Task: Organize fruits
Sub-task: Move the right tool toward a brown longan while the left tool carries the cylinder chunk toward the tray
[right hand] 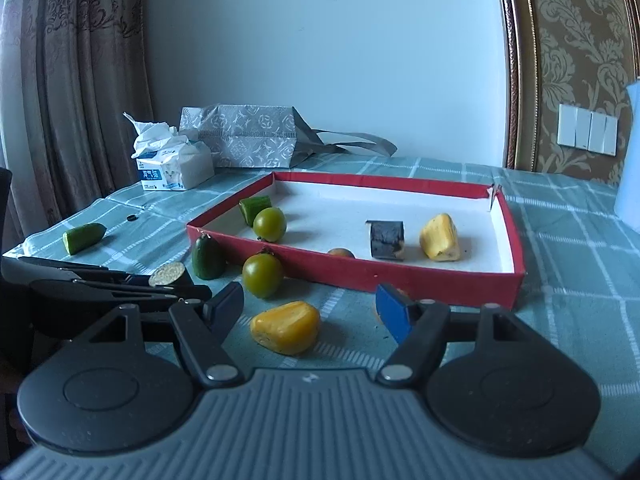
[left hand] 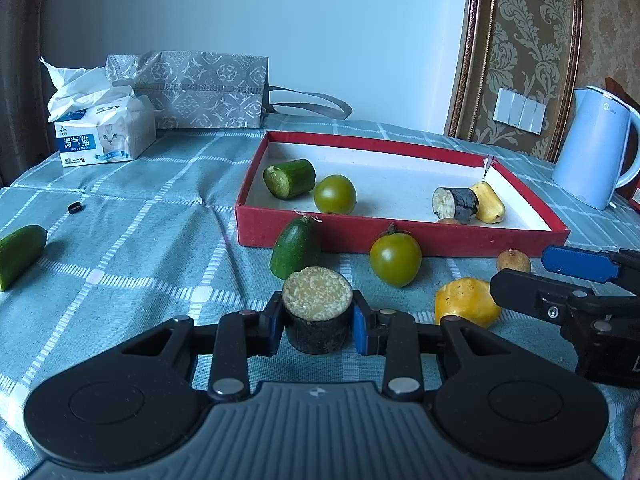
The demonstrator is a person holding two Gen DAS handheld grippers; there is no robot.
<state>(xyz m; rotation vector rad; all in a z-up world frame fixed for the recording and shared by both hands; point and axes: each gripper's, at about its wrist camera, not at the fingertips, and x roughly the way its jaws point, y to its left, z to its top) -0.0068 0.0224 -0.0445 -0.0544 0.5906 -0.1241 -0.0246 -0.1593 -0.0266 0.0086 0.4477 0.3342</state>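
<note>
currently a dark-skinned round chunk (left hand: 317, 312) with a pale, grainy cut top is clamped between the blue pads of the left gripper (left hand: 318, 322), just above the checked tablecloth (left hand: 132, 240) and in front of the red box (left hand: 400, 236). it is taken by its curved sides, cut face up. it looks firm and light, but the skin may be smooth, so a hold low on the sides is judged safer than one near the rim.

the right gripper (right hand: 310, 312) is seen with its jaws standing apart, nothing pressed between them. the yellow piece (right hand: 286, 326) lies on the cloth between and just beyond the open pads, untouched. it is judged soft and fleshy, easily bruised; its lumpy, tapering shape would best be taken across the thick middle, gently, since a squeeze at the narrow end could let it slip out.

inside the box a cut cucumber end (left hand: 290, 178), a green tomato (left hand: 335, 194), a second dark chunk (left hand: 456, 204) and another yellow piece (left hand: 489, 202) are already laid. outside, near the front wall, a small cucumber tip (left hand: 295, 252), a second green tomato (left hand: 395, 259) and a small brown fruit (left hand: 513, 261) wait; the tomato is round and glossy and likely to roll, so it should be gripped across its widest part. another cucumber piece (left hand: 20, 254) lies well apart at the left.
</note>
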